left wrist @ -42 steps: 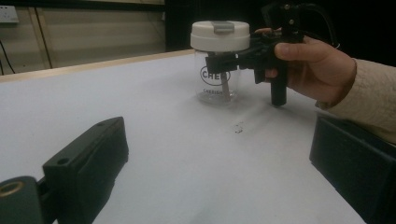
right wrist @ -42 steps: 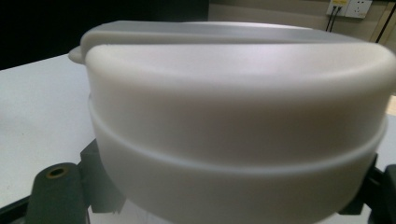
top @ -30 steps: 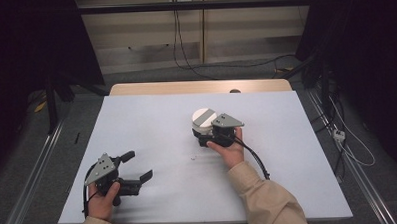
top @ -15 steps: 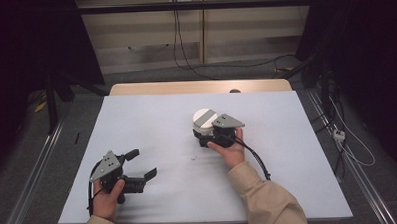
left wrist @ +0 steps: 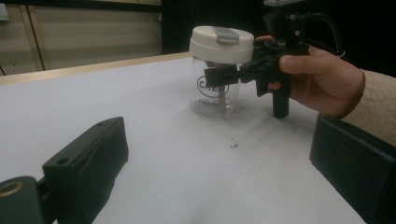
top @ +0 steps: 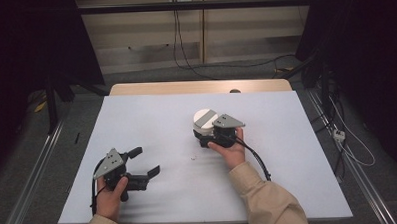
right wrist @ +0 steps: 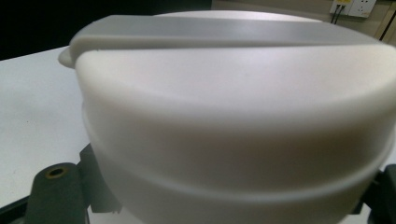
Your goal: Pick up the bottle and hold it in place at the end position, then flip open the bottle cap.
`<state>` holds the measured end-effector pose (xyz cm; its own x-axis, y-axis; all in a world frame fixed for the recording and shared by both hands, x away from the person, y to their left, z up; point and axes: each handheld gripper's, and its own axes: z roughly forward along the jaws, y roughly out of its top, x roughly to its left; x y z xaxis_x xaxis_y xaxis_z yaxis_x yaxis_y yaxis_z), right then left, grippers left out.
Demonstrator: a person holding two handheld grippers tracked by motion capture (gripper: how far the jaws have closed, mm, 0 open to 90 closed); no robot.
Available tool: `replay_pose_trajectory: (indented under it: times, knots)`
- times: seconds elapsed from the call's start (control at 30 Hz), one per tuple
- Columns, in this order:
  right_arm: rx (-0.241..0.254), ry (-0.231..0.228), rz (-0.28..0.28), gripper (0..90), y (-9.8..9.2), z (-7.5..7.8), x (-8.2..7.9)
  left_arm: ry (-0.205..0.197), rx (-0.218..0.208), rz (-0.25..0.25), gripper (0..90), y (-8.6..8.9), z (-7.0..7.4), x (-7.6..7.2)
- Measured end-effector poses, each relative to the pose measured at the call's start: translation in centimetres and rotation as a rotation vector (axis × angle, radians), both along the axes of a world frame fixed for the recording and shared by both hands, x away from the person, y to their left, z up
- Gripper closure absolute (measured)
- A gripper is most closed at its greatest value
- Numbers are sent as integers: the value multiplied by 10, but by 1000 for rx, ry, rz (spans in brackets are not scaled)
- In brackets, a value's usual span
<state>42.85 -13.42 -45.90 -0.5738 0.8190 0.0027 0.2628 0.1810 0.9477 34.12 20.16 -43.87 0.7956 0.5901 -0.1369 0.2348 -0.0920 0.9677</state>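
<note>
Gripped around the clear jar (left wrist: 215,88), just under its white lid (left wrist: 221,41), the right gripper (left wrist: 243,72) has its jaws closed on the glass body from either side, as the left gripper view shows plainly. Nearest the person, the left gripper (top: 141,164) rests low at the front left of the white table (top: 151,118) with its jaws spread wide and nothing between them. A small dark speck (top: 192,157) lies on the table between the two grippers. Farther out, the jar stands upright near the middle of the table, well apart from the left gripper, with the right hand (top: 231,151) behind it.

Judging by this, the step in hand is steadying the jar; the lid sits in place. The next move likely calls for the left gripper to come across and take the lid, with its grey flap (top: 205,120), while the right holds the body firm against turning.

From above, the jar reads as little more than a white disc with a grey bar. The left gripper view shows the clear wall, the printed mark and the jaws' grip. The right gripper view sits so close that the lid (right wrist: 233,116) looms blurred, its grey bar across the top.
</note>
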Motion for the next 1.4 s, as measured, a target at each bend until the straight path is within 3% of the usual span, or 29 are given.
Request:
replay_pose_trajectory:
  times: [0.37,0.63,0.9,1.03,1.2,1.33,1.4]
  knots:
    - [-7,1,0,185,0,0,0,-1,-14,-23,39,-13,3,4]
    - [-3,5,3,185,0,0,0,26,-19,-29,40,-27,4,11]
    - [-1,7,9,185,-2,0,1,63,-6,-28,42,-45,5,25]
    - [-1,8,8,185,-2,0,1,74,28,-32,47,-58,7,32]
    - [-3,7,8,185,-1,0,1,104,13,-26,145,-67,10,40]
    - [-2,9,9,185,-2,0,1,102,23,-19,234,-72,13,45]
    - [-2,9,9,185,-2,0,1,92,47,-12,277,-76,15,47]
